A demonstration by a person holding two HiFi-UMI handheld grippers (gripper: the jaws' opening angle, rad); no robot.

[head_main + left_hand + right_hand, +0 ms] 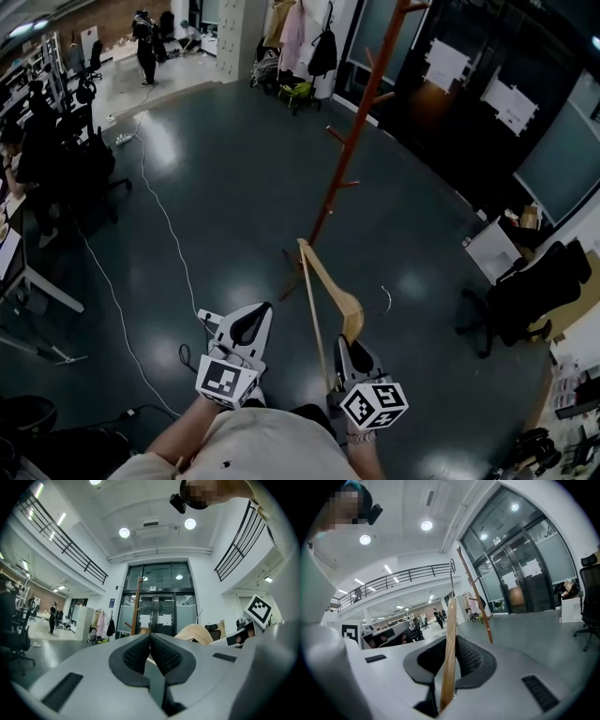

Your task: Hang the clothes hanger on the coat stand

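A wooden clothes hanger [328, 295] with a thin metal hook [386, 300] is tilted up in front of me, over the dark floor. My right gripper [349, 345] is shut on its lower end; in the right gripper view the wooden bar [450, 644] runs up between the pads. The orange-red coat stand [353, 155] rises beyond the hanger, its pegs bare, and it shows as coat stand [476, 597] ahead of the right jaws. My left gripper [251, 321] hangs to the hanger's left, shut on nothing, its pads [140, 651] touching. Past them I see the coat stand [136, 606] and the hanger [197, 632].
A black office chair [525, 291] and a white box [492, 248] stand at the right. A white cable [159, 216] trails across the floor at the left, beside desks and chairs [56, 159]. Clothes [300, 37] hang at the back, where a person [145, 42] stands.
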